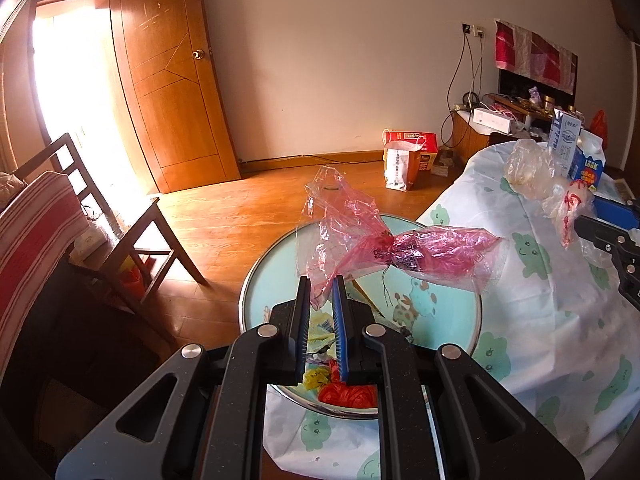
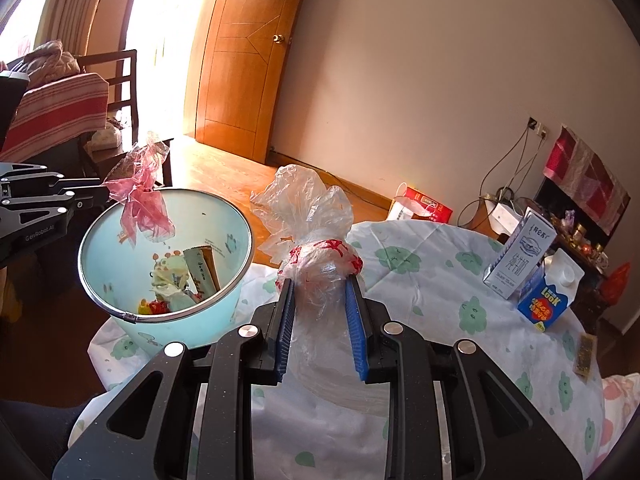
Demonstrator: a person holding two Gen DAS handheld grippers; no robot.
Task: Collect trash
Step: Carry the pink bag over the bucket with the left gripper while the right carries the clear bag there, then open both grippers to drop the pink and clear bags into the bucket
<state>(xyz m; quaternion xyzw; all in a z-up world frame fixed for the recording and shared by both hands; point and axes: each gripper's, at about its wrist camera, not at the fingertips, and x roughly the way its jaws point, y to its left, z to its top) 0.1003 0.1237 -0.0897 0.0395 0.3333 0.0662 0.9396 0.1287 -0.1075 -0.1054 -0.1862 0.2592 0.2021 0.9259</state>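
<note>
My left gripper (image 1: 321,282) is shut on a crumpled pink plastic bag (image 1: 384,250) and holds it above the open mouth of a pale blue trash bucket (image 1: 452,300). In the right wrist view the pink bag (image 2: 144,204) hangs over the bucket (image 2: 224,236), held by the left gripper (image 2: 105,195). My right gripper (image 2: 320,284) is shut on a clear plastic bag with red print (image 2: 316,256), held above the table. That clear bag (image 1: 560,192) also shows at the right of the left wrist view. Wrappers and a red bag lie inside the bucket.
A round table with a white cloud-print cloth (image 2: 432,280) carries a white milk carton (image 2: 518,258), a blue carton (image 2: 546,292) and a small brown packet (image 2: 585,354). A wooden chair (image 1: 132,224) stands left of the bucket. Paper bags (image 1: 404,160) stand by the wall.
</note>
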